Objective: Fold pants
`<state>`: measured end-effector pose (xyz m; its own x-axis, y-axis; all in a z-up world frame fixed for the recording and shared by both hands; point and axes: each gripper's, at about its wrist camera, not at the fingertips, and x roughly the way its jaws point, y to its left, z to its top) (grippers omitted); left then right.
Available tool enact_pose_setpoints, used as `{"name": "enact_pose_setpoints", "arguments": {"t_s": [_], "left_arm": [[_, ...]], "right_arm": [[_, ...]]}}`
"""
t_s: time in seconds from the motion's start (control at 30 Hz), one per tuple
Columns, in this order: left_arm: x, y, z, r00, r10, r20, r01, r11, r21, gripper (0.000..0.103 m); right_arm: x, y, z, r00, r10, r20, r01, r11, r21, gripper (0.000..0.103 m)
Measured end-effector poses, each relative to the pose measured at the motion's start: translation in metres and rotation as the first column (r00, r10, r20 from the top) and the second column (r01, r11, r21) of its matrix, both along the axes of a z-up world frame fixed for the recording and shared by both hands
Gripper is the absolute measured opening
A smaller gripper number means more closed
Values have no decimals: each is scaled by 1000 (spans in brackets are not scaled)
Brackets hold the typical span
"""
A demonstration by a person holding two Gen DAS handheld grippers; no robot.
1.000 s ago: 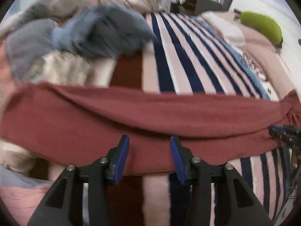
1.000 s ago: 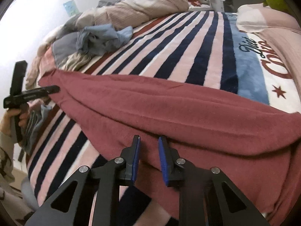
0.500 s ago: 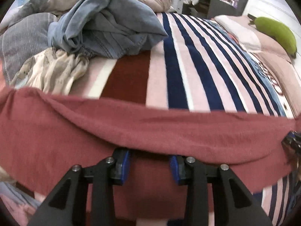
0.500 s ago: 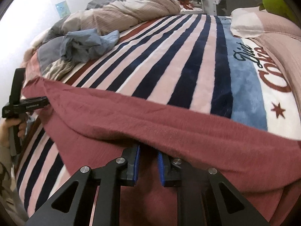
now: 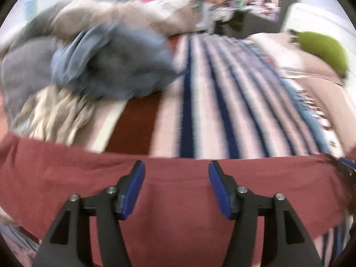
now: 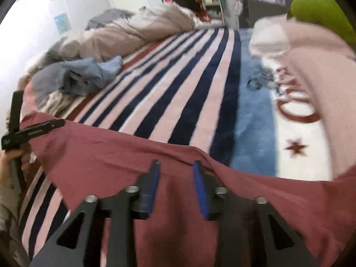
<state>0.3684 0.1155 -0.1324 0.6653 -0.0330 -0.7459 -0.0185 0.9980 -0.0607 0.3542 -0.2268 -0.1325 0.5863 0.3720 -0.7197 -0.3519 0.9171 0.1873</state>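
Observation:
Dark red pants [image 5: 178, 200] lie flat across the near edge of the striped bed blanket, also in the right wrist view [image 6: 124, 155]. My left gripper [image 5: 176, 178] is open, its blue pads above the pants' far edge with nothing between them. My right gripper [image 6: 175, 175] is open over the other end of the pants, empty. The left gripper also shows at the far left of the right wrist view [image 6: 44, 126], at the pants' corner. The right gripper's tip peeks in at the right edge of the left wrist view [image 5: 347, 166].
A striped pink, navy and red blanket [image 6: 178, 84] covers the bed. A heap of blue and grey clothes [image 5: 106, 66] and a beige quilt [image 6: 133, 35] lie at the far left. Pink pillows [image 6: 311, 55] and a green cushion [image 5: 322, 51] are at the right.
Both grippers were shut on folds of the pants half a second ago; both have opened and let go. The pants now lie flatter, folded over toward the near edge.

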Motion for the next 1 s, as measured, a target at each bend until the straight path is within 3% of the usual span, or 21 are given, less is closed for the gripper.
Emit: {"name": "enact_pose_setpoints", "arguments": {"t_s": [0.1,0.2,0.4,0.5,0.6,0.77,0.87,0.97,1.0], "left_arm": [[-12,-39,22,994,-100,54,104,992,-68,61],[-18,-80,32,982,-170,85,177,981,-81,66],[-32,-127,25,970,-225,97,234,968,-89,67],[-44,-131,13,967,-239,91,244,968,-52,67],[-51,-124,6,967,-232,100,236,971,-29,67],[-57,-117,15,964,-226,139,236,970,-60,70],[-60,-120,16,958,-246,147,257,964,-66,72],[-59,-123,14,957,-255,138,267,961,-73,72],[-59,-124,14,956,-259,137,270,960,-74,72]], "right_arm": [[-36,-29,23,999,-24,37,26,998,-49,48],[-67,-57,32,999,-46,9,46,993,-108,59],[-104,-91,14,997,-69,-45,56,969,-242,60],[-114,-95,3,996,-73,-41,60,963,-261,68],[-128,-97,-1,993,-118,-8,110,948,-299,68],[-158,-107,-2,984,-175,-22,167,967,-190,68],[-156,-100,-13,986,-162,-32,150,960,-236,68],[-144,-97,-28,985,-160,-70,139,961,-238,65],[-141,-95,-31,985,-161,-63,140,956,-259,56]]}}
